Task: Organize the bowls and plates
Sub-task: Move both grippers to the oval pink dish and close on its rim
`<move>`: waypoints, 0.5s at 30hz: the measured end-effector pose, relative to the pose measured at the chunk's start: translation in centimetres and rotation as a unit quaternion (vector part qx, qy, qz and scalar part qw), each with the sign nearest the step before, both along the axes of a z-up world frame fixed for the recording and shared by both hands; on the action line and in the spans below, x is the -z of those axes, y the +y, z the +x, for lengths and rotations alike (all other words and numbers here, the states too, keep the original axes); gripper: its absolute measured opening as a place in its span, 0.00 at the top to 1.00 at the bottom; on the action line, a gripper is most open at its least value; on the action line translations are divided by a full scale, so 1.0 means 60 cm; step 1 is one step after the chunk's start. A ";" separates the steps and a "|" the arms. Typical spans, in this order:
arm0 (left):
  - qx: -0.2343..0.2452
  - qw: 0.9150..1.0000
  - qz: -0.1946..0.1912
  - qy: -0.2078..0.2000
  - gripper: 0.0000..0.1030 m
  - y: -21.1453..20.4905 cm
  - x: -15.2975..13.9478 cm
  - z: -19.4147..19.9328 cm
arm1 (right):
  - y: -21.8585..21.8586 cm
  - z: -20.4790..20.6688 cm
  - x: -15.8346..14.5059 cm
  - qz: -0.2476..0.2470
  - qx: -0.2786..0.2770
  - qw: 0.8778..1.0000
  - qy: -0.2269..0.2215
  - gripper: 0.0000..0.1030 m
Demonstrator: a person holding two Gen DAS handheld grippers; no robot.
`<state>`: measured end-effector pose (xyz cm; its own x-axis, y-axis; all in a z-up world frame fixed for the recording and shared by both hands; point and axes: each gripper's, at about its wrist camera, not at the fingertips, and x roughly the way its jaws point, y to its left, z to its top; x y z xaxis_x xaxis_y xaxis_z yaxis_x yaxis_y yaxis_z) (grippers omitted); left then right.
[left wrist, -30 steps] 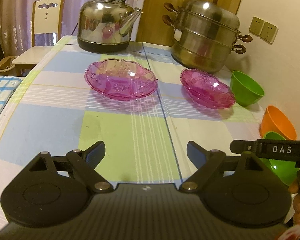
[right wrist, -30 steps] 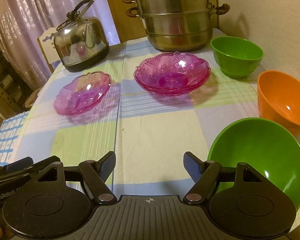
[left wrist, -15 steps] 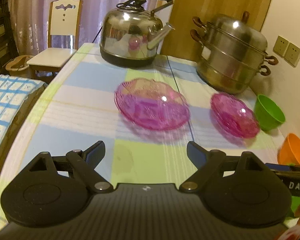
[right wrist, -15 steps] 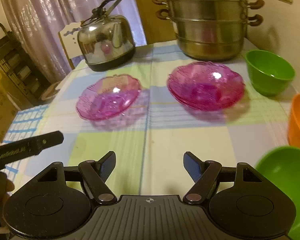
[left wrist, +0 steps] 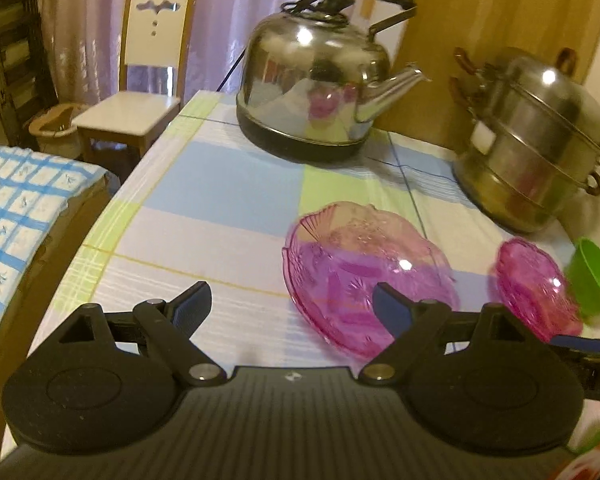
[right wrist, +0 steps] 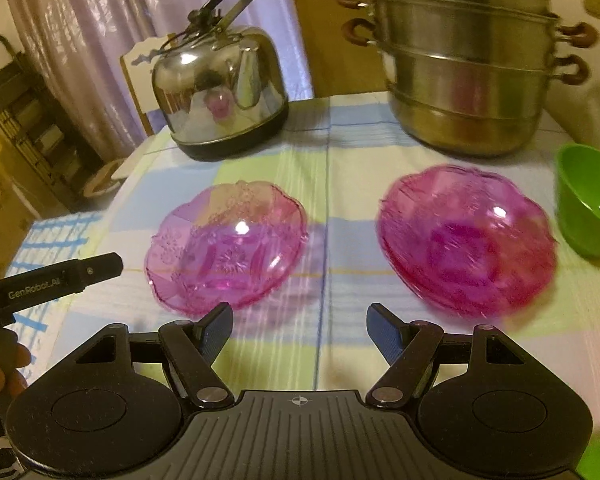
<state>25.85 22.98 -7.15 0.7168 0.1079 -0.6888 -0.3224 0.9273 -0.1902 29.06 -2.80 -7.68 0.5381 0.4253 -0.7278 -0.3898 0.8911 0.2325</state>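
Both grippers are held above the near edge of a checked tablecloth (right wrist: 340,184), and nothing is gripped. The left gripper (left wrist: 292,300) is seen with its fingers spread wide apart; the right gripper (right wrist: 300,322) likewise has its fingers apart — empty cloth shows between them.

Two pink glass plates are set on the cloth, well apart from each other: the left plate (right wrist: 228,246) lies near the kettle (right wrist: 220,96), the right plate (right wrist: 466,240) lies in front of the steamer pot (right wrist: 464,76). A green bowl (right wrist: 588,204) stands just beside the right plate, at the table's right edge. The right plate looks doubled at its rim, but blur prevents certainty. A white chair (left wrist: 140,92) is seen beyond the table — beside the curtain.
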 end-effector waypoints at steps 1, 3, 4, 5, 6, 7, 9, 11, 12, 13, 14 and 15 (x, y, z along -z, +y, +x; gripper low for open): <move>-0.003 1.000 0.000 0.001 0.16 0.005 0.003 0.010 | 0.006 0.012 0.004 0.006 -0.004 1.000 0.005 0.28; -0.005 1.000 -0.001 0.003 0.16 0.011 0.010 0.028 | 0.015 0.034 0.012 0.018 -0.002 1.000 0.017 0.28; -0.004 1.000 -0.005 0.004 0.16 0.014 0.014 0.034 | 0.018 0.043 0.017 0.023 0.000 0.999 0.022 0.28; -0.002 1.000 -0.007 0.005 0.16 0.016 0.017 0.039 | 0.022 0.054 0.021 0.028 0.003 0.999 0.029 0.28; -0.002 1.000 -0.008 0.008 0.17 0.019 0.023 0.046 | 0.026 0.062 0.023 0.033 0.004 0.999 0.035 0.28; -0.002 1.000 -0.009 0.012 0.17 0.022 0.027 0.050 | 0.030 0.071 0.026 0.039 0.002 0.998 0.040 0.28; -0.003 1.000 -0.014 0.019 0.20 0.028 0.038 0.061 | 0.039 0.085 0.032 0.039 0.002 0.998 0.044 0.28; -0.003 1.000 -0.016 0.022 0.21 0.030 0.045 0.068 | 0.046 0.099 0.041 0.036 0.004 0.998 0.050 0.29; -0.004 1.000 -0.018 0.024 0.21 0.032 0.049 0.072 | 0.048 0.104 0.045 0.035 0.005 0.998 0.052 0.31; -0.004 0.999 -0.020 0.025 0.21 0.034 0.051 0.076 | 0.049 0.111 0.051 0.032 0.008 0.998 0.056 0.32; -0.003 0.999 -0.023 0.026 0.23 0.035 0.054 0.080 | 0.049 0.118 0.057 0.029 0.012 0.998 0.060 0.34; -0.002 0.999 -0.025 0.028 0.26 0.037 0.057 0.085 | 0.049 0.122 0.062 0.028 0.013 0.998 0.063 0.36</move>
